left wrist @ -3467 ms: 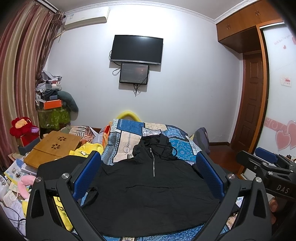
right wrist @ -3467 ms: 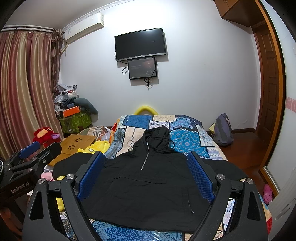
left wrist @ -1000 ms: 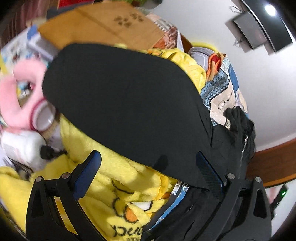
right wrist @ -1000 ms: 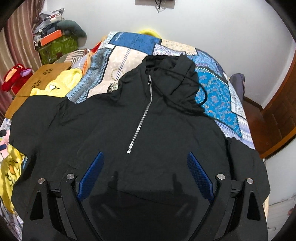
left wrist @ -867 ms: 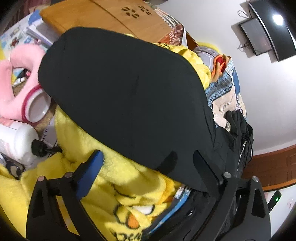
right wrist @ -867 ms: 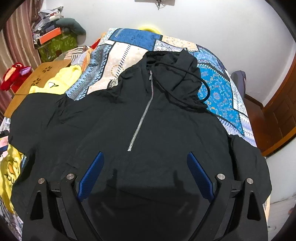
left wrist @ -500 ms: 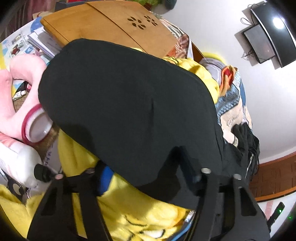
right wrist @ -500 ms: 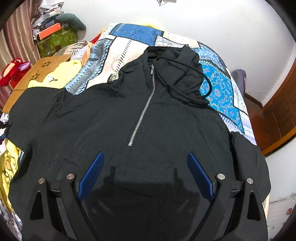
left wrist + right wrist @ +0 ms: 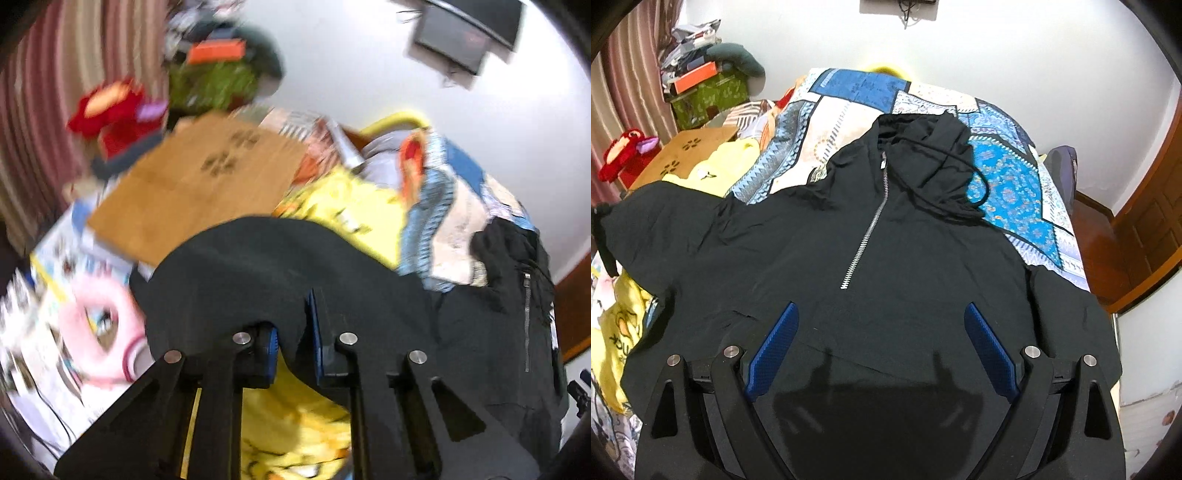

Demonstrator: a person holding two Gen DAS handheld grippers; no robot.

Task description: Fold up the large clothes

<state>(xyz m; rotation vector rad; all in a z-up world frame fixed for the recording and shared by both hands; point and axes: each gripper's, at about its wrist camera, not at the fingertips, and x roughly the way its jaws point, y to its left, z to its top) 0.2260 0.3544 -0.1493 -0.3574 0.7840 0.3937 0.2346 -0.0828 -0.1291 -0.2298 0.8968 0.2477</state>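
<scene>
A black hooded top (image 9: 894, 258) with a short silver zipper (image 9: 866, 236) lies spread flat on the patterned bed (image 9: 1008, 177), hood toward the far wall. Its left sleeve (image 9: 266, 273) reaches out over the bed's left side. My left gripper (image 9: 293, 332) is shut on the edge of that sleeve, the cloth pinched between the blue pads and lifted. In the right wrist view the left gripper shows as a dark shape at the sleeve end (image 9: 604, 236). My right gripper (image 9: 882, 347) is open and empty, hovering above the top's lower front.
A yellow plush blanket (image 9: 295, 435) lies under the sleeve at the bed's left side. A wooden lap table (image 9: 199, 184), a pink toy (image 9: 99, 314), a red plush (image 9: 110, 110) and papers crowd the floor on the left. A wooden door (image 9: 1152, 229) stands right.
My left gripper has closed on the sleeve edge and lifted it, the view swinging up toward the wall. My right gripper stays open over the top and has barely moved.
</scene>
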